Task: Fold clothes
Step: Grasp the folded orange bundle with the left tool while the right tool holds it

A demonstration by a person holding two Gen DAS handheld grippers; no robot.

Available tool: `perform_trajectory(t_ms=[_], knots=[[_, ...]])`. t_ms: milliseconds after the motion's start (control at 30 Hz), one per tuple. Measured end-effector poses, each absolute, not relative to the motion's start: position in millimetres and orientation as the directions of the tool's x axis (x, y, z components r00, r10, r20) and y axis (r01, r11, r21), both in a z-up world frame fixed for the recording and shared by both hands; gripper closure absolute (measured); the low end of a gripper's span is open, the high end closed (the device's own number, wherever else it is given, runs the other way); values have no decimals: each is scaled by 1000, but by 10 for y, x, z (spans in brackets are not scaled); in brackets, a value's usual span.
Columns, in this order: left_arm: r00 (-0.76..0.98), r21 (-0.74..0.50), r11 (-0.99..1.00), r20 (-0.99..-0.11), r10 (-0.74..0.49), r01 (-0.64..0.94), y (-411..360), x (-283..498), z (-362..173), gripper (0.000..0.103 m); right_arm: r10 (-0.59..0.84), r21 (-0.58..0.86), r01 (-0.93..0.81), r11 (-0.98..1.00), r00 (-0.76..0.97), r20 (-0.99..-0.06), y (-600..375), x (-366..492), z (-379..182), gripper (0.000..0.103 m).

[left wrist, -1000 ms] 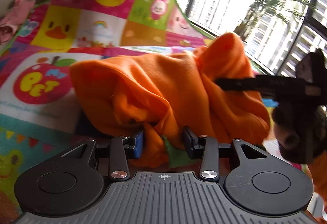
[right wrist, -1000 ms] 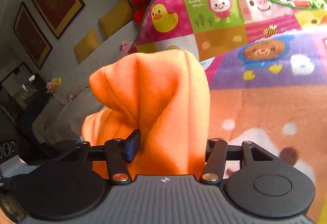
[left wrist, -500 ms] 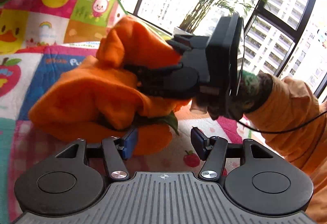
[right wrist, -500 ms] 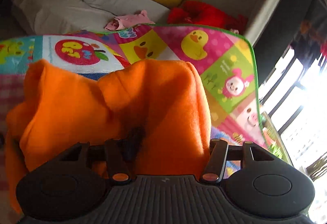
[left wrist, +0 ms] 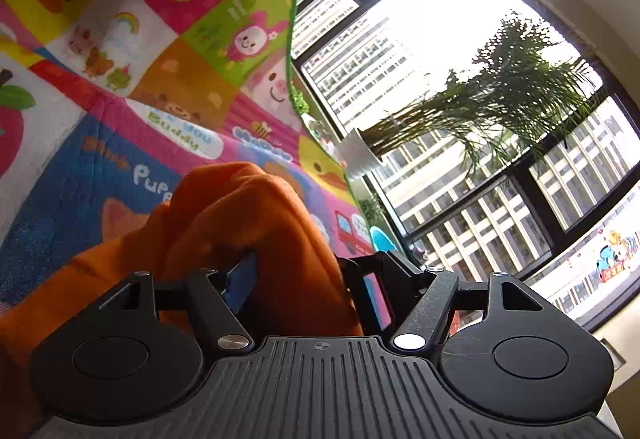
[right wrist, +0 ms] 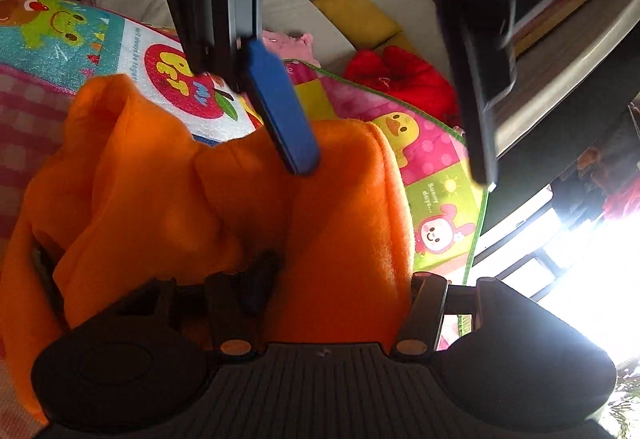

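An orange fleece garment [right wrist: 168,207] is bunched up over the colourful play mat [right wrist: 440,159]. In the right wrist view my right gripper [right wrist: 340,291] is shut on a thick fold of it, and cloth drapes over the right finger. My left gripper [right wrist: 392,167] reaches in from above with its jaws wide apart, and its blue pad [right wrist: 280,111] touches the top of the fold. In the left wrist view the garment [left wrist: 248,223] bulges between the fingers of the left gripper [left wrist: 308,287]. A gap shows beside the right pad [left wrist: 374,295].
The play mat [left wrist: 120,39] spreads out under both grippers. Tall windows [left wrist: 400,51] and a potted palm [left wrist: 500,99] stand past its edge. A sofa with yellow cushions [right wrist: 352,15], a red plush [right wrist: 400,79] and a pink garment [right wrist: 288,41] lie behind the mat.
My left gripper released the garment's edge and opened, then came in over the fold that the right gripper holds. The right gripper swung round, keeping its grip on the cloth.
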State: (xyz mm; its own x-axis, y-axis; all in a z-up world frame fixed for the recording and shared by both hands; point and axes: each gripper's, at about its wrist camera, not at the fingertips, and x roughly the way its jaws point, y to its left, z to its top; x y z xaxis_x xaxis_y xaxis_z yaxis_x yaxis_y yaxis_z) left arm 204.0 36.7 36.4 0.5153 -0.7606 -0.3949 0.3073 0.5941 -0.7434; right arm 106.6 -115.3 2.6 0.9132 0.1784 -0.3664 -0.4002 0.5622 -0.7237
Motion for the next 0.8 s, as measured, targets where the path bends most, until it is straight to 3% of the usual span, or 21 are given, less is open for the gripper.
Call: perform_trajectory(t_ms=[33, 100, 233, 300, 367, 500, 567, 600, 633, 733, 800], knots=[[519, -747, 600, -405, -752, 286, 380, 2093, 301, 32, 186, -714, -409, 568, 909, -372, -1162, 1056, 41, 45], [527, -754, 610, -425, -736, 243, 406, 2199, 173, 44, 215, -661, -446, 603, 889, -404, -1229, 1047, 107, 41], [532, -748, 619, -432, -728, 239, 515, 2204, 44, 47, 372, -371, -570, 733, 793, -483, -1558, 1091, 413, 27], [545, -729, 640, -442, -712, 244, 548, 2177, 49, 48, 437, -237, -595, 768, 757, -485, -1737, 1089, 544, 22], [548, -728, 641, -442, -710, 243, 576, 2157, 55, 50, 457, -188, -586, 788, 762, -458, -1870, 1021, 595, 18], [553, -727, 643, -442, -706, 240, 631, 2117, 67, 50, 417, -216, -537, 815, 803, -425, -2015, 910, 484, 12], [556, -727, 644, -442, -704, 239, 659, 2097, 73, 50, 382, -254, -505, 825, 829, -408, -2014, 913, 392, 20], [557, -726, 645, -442, -703, 238, 673, 2087, 76, 50, 367, -294, -491, 820, 845, -389, -1971, 914, 368, 35], [558, -726, 645, -442, -702, 237, 687, 2077, 80, 50, 351, -333, -475, 814, 860, -370, -1929, 915, 343, 39], [562, -725, 647, -442, -699, 235, 729, 2048, 89, 49, 358, -540, -477, 693, 878, -317, -1636, 728, 266, 42], [573, -719, 655, -443, -689, 232, 770, 2007, 125, 40, 378, -623, -501, 601, 865, -331, -1461, 663, 169, 42]])
